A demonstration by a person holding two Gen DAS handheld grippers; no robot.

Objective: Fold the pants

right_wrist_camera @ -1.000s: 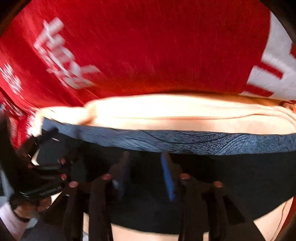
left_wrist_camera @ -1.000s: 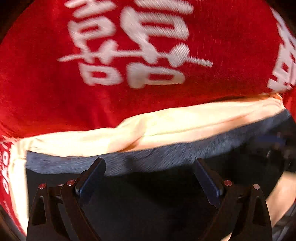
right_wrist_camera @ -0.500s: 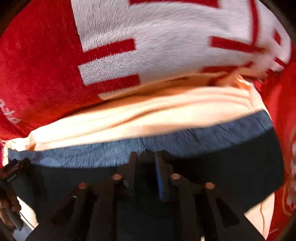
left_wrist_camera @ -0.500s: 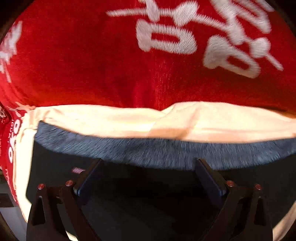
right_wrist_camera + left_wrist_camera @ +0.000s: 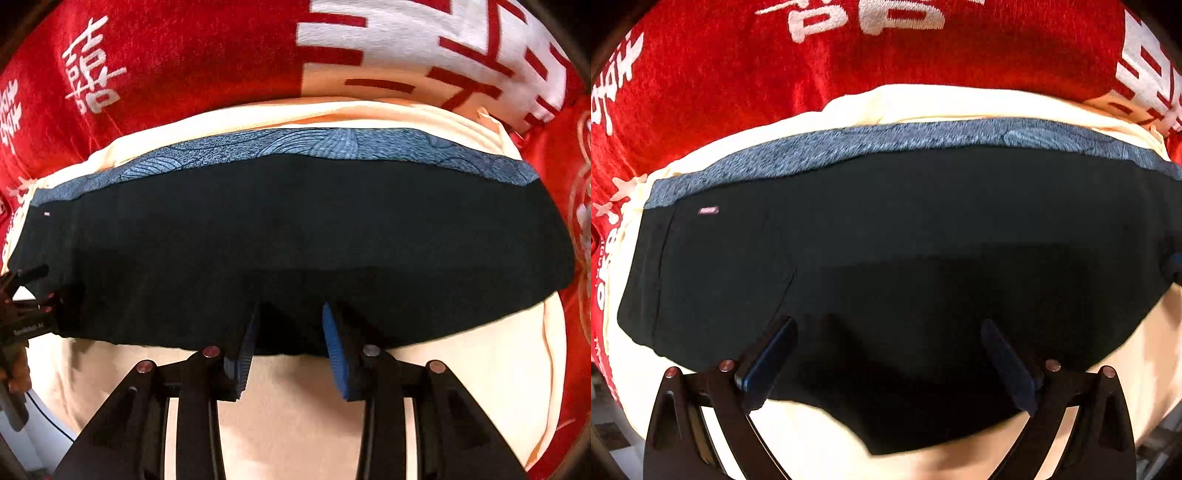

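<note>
- Red blanket [image 5: 701, 92] with white characters fills the view from nine to three o'clock.
- Cream cloth [image 5: 295, 406] lies over it.
- Black pants [image 5: 905, 240], folded flat, blue-grey band at twelve o'clock, rest centred on the cream cloth.
- Left gripper [image 5: 888, 332]: fingers wide apart over the pants, gripping nothing.
- Right gripper [image 5: 288, 321]: blue pads parting, tips at the pants' six o'clock edge, nothing pinched.

Folded black pants [image 5: 295, 236] covered the middle of the cream cloth [image 5: 295, 398]. Bare cream cloth lay open along the near edge and to the right. The left gripper [image 5: 26, 314] stood at the pants' left end, obstructing that side; red blanket [image 5: 184, 55] beyond lay unobstructed.
</note>
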